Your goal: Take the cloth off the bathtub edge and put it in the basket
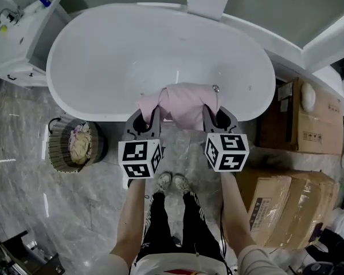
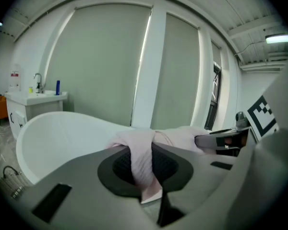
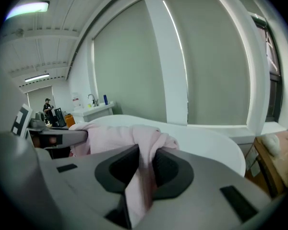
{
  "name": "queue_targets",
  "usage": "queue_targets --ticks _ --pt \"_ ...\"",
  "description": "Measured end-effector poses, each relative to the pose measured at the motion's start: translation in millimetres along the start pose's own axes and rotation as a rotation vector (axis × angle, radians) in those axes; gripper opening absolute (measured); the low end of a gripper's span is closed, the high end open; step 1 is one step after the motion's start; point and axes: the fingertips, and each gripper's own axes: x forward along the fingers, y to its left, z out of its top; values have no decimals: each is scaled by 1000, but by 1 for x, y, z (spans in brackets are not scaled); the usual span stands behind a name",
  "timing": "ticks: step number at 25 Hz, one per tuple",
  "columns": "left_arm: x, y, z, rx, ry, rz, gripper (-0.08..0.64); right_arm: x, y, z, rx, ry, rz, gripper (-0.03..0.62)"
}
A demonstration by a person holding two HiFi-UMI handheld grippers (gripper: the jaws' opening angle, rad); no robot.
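1. Your left gripper [image 1: 144,118] is clamping one end of the pale pink soft cloth [image 1: 183,105]. In the left gripper view its dark ribbed pads [image 2: 117,166] are standing nearly together and pressing a fold of the fabric between them, with a short strip hanging down past the jaws.
2. Your right gripper [image 1: 219,116] is doing the same at the other end. In the right gripper view its pads [image 3: 174,169] are squeezing a thick fold, and a loose tail is drooping below the jaws.
3. The cloth is stretching from one gripper across to the other, bunching into a rounded heap between them and just ahead of the fingertips.
4. Seen from your head, that heap is lying over the near rim of the white oval bathtub [image 1: 103,56], which is spreading out ahead of both grippers. I cannot tell whether the fabric is touching the rim.
5. The round woven basket [image 1: 58,148] is sitting on the grey marbled floor [image 1: 23,199], out to the left of your left gripper and well apart from the cloth. A pale bundle is lying inside it.
6. The marker cubes [image 1: 140,159] are riding behind the jaws, towards you.
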Motion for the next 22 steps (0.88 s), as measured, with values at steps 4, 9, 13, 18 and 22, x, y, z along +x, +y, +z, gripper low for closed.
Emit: queue_targets --ticks 4,9,13,18,22 --pt "-52 -16 90 42 -106 8 61 -60 20 81 6 -109 -1 84" --pt "-126 -26 202 73 -265 53 61 -131 57 188 29 -295 38 84" --pt "-187 -43 265 111 -383 89 61 -190 81 245 10 -418 66 84" --pt "-252 -60 304 113 -494 121 62 -257 110 278 -34 -544 120 84" --pt "-286 -76 310 133 -549 162 62 -291 119 282 -60 -592 153 84"
